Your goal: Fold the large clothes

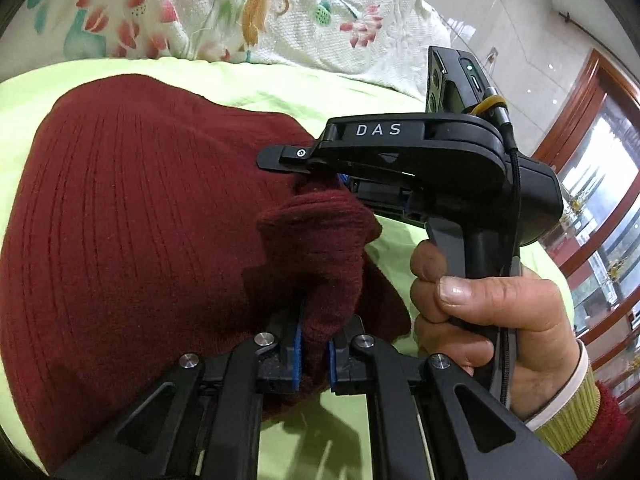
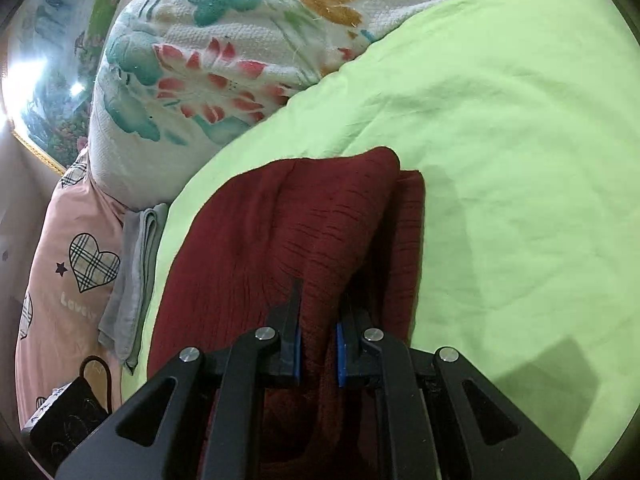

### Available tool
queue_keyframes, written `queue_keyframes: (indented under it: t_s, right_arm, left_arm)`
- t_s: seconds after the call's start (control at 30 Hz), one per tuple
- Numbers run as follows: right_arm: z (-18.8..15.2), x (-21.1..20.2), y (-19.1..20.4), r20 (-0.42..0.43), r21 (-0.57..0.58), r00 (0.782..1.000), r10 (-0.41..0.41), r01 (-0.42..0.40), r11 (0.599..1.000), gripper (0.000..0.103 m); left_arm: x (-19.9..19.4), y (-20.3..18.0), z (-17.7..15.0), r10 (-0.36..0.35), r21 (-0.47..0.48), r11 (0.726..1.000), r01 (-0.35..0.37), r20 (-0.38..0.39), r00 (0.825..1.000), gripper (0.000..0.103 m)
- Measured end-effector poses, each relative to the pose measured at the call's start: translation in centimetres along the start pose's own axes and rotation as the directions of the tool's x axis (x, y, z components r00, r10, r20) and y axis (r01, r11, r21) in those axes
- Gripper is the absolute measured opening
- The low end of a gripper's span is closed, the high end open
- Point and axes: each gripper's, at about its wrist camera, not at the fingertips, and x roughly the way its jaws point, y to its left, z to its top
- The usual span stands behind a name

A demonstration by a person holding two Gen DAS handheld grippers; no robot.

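Note:
A dark red ribbed knit sweater [image 1: 140, 220] lies on a lime green bed sheet [image 1: 360, 92]. My left gripper [image 1: 320, 320] is shut on a bunched fold of it, lifted off the sheet. Just beyond, my right gripper [image 1: 316, 176] is seen from the side, held by a hand [image 1: 480, 312], and it pinches the same raised bunch. In the right wrist view the right gripper [image 2: 322, 312] is shut on a ridge of the sweater [image 2: 260, 220], whose folded edge lies over a lower layer on the sheet [image 2: 500, 160].
A white floral quilt [image 1: 240, 8] [image 2: 220, 60] is piled along the far side of the bed. A pink pillow with checked hearts [image 2: 72, 260], a folded grey cloth [image 2: 136, 264] and a black object [image 2: 68, 412] lie left. A wood-framed window [image 1: 592, 120] stands right.

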Motion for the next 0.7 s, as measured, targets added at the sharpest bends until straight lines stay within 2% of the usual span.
queue_keyframes:
  t_s: [0.17,0.27,0.33,0.4,0.43,0.47,0.5,0.6,0.7]
  right_arm:
    - [-0.2,0.6,0.7,-0.023,-0.025,0.999,-0.031,0.030,0.999,0.016]
    - [-0.6,-0.4,0.5,-0.020,-0.016,0.999,-0.051,0.050,0.999,0.022]
    - [-0.9,-1.6,0.6,-0.004,-0.019,0.998,-0.068,0.068,0.997,0.026]
    - [-1.2,-2.7,0.6,0.015,-0.016,0.995,-0.102,0.102,0.995,0.048]
    - [-1.4,-3.5,0.5,0.030,-0.004,0.994,-0.109,0.109,0.994,0.068]
    - [-1.7,-4.0,0.4,0.043,0.006,0.995,-0.095,0.095,0.995,0.078]
    - [-1.8,-4.4,0.3,0.051,0.014,0.996,-0.078,0.078,0.997,0.079]
    - [-2.2,-4.8,-0.1,0.038,0.041,0.998,-0.044,0.043,0.998,0.079]
    - [-2.3,-4.2,-0.5,0.014,0.062,0.999,-0.034,0.033,0.998,0.079]
  left_arm:
    - [-0.4,0.6,0.3,-0.015,-0.033,0.999,0.014,-0.031,0.999,0.023]
    - [-2.3,0.6,-0.5,-0.036,-0.039,0.999,0.034,-0.042,0.998,0.038]
    - [-4.3,0.8,-1.2,-0.053,-0.042,0.998,0.052,-0.036,0.998,0.053]
    - [-6.5,1.2,-1.6,-0.071,-0.052,0.996,0.070,-0.021,0.997,0.060]
    - [-7.5,1.5,-1.7,-0.069,-0.057,0.996,0.068,-0.008,0.998,0.072]
    - [-8.4,2.0,-1.5,-0.047,-0.065,0.997,0.047,0.005,0.999,0.081]
    - [-9.5,2.6,-1.5,-0.013,-0.079,0.997,0.015,0.028,1.000,0.089]
    - [-11.8,5.1,-0.9,-0.033,-0.142,0.989,0.045,0.087,0.996,0.090]
    - [-11.7,7.7,0.2,0.037,-0.203,0.979,-0.018,0.089,0.995,0.093]
